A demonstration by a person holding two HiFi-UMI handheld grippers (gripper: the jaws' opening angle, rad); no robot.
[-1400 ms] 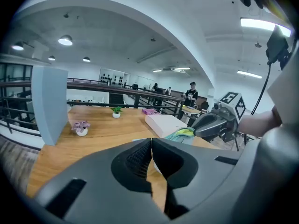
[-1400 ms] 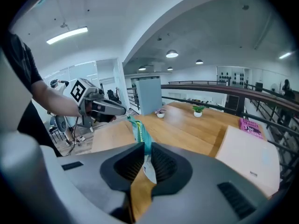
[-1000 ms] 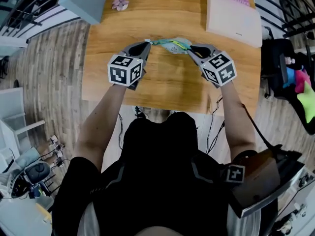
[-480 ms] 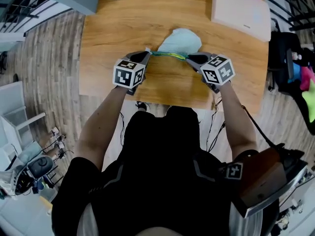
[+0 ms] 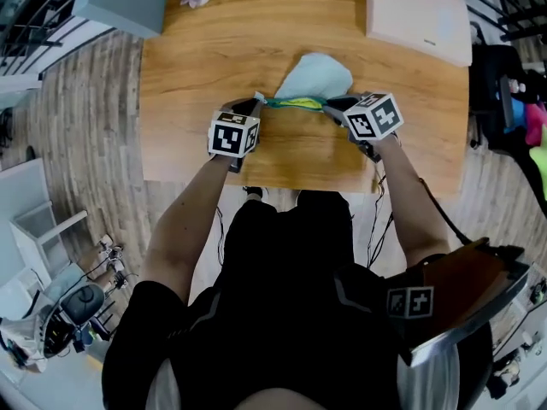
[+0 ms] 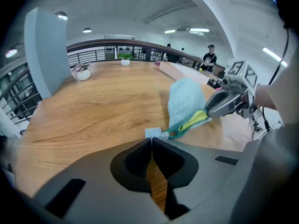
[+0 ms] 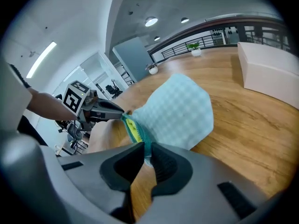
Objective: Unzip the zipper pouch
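The pouch lay on the table, its gaping zipper stretched between 2 grippers. The right gripper pinched its end. The left gripper, nearly closed on the pull tab, was opening: unzipping looked done, with a clean release next.

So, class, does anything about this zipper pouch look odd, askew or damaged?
Only the pouch: it is stretched between the right gripper, clamped on one end, and the left gripper, jaws opening on its pull tab. The zip gapes, showing yellow. Nothing spilled or damaged.

The pouch lies on the table, between left gripper and right gripper.
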